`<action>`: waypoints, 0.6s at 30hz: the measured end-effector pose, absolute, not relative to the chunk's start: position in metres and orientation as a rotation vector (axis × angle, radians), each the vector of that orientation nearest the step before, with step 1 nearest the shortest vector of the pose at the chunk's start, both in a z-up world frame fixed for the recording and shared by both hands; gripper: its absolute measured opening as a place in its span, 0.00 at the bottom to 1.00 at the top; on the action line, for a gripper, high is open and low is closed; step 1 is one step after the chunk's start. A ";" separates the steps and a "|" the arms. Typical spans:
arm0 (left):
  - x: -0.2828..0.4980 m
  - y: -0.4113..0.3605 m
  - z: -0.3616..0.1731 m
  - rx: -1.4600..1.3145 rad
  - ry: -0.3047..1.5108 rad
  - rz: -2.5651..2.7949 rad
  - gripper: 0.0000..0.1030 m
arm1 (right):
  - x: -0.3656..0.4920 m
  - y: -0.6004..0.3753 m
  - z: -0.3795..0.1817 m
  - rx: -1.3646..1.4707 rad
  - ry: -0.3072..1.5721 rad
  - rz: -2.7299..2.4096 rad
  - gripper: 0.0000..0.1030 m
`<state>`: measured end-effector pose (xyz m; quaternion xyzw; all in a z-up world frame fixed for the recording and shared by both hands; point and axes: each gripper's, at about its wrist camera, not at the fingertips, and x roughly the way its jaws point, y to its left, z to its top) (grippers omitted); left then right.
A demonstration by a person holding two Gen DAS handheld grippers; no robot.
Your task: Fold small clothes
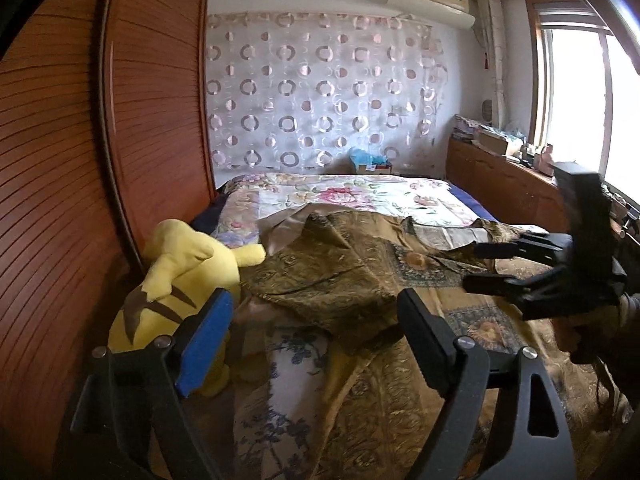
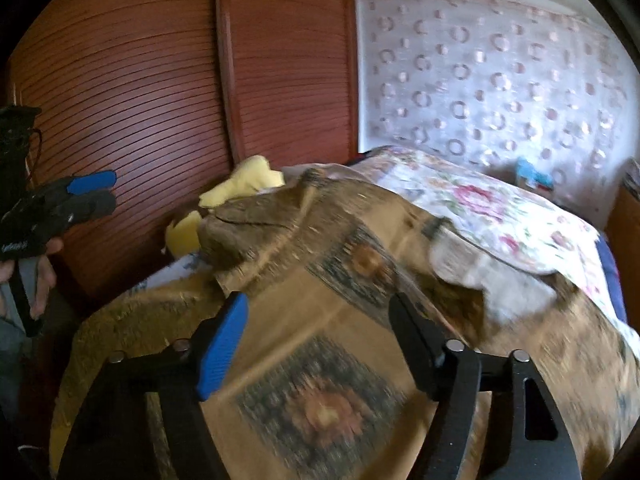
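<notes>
From the left, a yellow plush toy (image 1: 188, 276) lies against the wooden wardrobe (image 1: 60, 160). My left gripper (image 1: 312, 336) hangs wide open, empty, above the olive patterned garment (image 1: 332, 280) rumpled on the bed (image 1: 360, 192). My right gripper (image 2: 316, 336) gapes empty too; blur could make me pinch the matching bedspread (image 2: 320, 408) instead

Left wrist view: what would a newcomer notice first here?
The yellow plush toy lies at the bed's left edge, against the wooden wardrobe. A rumpled golden-brown patterned cloth covers the near part of the bed. The right gripper hangs open above it, as does the left gripper.
</notes>
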<state>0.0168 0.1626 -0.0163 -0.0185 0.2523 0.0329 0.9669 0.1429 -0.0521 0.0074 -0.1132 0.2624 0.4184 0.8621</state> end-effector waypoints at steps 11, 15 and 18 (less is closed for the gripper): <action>0.008 0.181 -0.030 -0.066 0.540 0.119 0.82 | 0.184 0.052 -0.013 -0.348 0.632 1.044 0.58; 0.008 0.183 -0.032 -0.064 0.541 0.117 0.82 | 0.189 0.085 -0.028 -0.465 0.679 1.046 0.55; 0.008 0.181 -0.036 -0.061 0.548 0.110 0.82 | 0.191 0.103 -0.041 -0.607 0.647 0.956 0.33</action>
